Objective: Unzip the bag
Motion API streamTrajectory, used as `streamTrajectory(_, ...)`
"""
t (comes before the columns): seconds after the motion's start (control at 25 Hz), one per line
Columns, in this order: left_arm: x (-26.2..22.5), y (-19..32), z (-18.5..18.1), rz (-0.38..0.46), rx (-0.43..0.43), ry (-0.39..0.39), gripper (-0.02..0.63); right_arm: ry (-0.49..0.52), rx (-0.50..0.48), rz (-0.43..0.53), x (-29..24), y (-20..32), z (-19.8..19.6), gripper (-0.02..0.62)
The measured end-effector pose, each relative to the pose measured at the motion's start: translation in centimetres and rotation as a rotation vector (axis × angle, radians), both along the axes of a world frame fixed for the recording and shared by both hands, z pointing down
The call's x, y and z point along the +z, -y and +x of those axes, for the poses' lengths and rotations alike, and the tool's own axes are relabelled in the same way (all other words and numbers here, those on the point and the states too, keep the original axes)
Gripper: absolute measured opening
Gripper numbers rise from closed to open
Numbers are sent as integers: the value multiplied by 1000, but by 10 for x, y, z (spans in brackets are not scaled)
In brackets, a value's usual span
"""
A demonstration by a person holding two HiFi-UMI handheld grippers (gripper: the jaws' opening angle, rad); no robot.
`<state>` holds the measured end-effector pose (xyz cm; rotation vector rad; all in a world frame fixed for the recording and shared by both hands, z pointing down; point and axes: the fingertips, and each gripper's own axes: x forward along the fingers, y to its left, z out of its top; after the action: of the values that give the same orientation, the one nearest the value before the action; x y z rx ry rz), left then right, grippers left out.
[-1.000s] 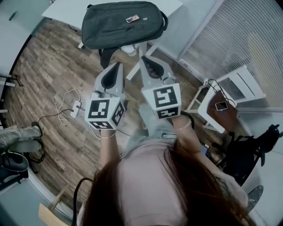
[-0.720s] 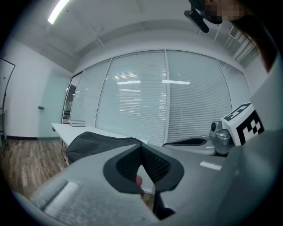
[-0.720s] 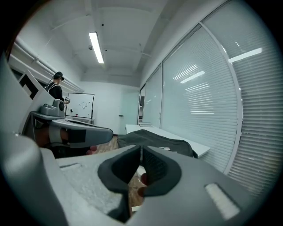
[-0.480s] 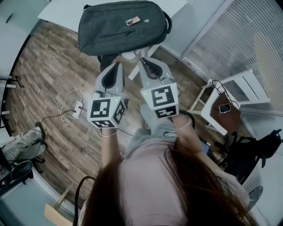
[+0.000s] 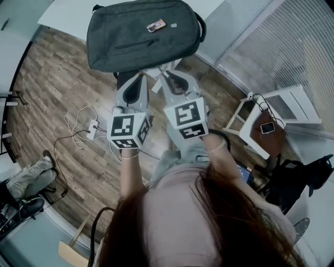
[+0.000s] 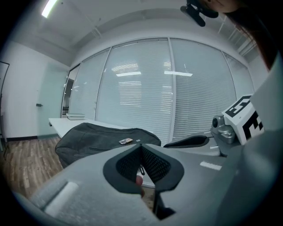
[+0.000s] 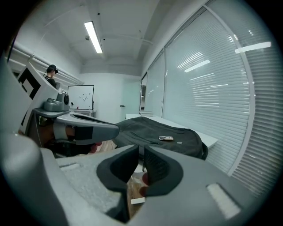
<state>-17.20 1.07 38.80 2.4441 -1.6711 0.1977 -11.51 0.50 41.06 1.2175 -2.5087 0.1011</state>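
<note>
A dark grey backpack lies flat on a white table, with a small tag on its top face. Both grippers are held side by side just short of the bag's near edge, pointing at it and touching nothing. My left gripper is shut and empty. My right gripper has its pads all but together, also empty. The left gripper view shows the backpack beyond the closed pads. The right gripper view has the bag ahead and the left gripper beside it.
A power strip with loose white cables lies on the wood floor at the left. A small white side table carrying a phone stands at the right, by blinds-covered windows. A person's leg shows at the far left.
Both grippers have come nearer to the backpack's near edge, and the bag now looks larger and closer. The jaws have stayed as they were.
</note>
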Motion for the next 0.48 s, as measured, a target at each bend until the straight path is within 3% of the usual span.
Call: streamTrajectory(0.48, 40, 39, -3, -64, 2, -5, 3, -52, -8, -72, 48, 32, -11, 44)
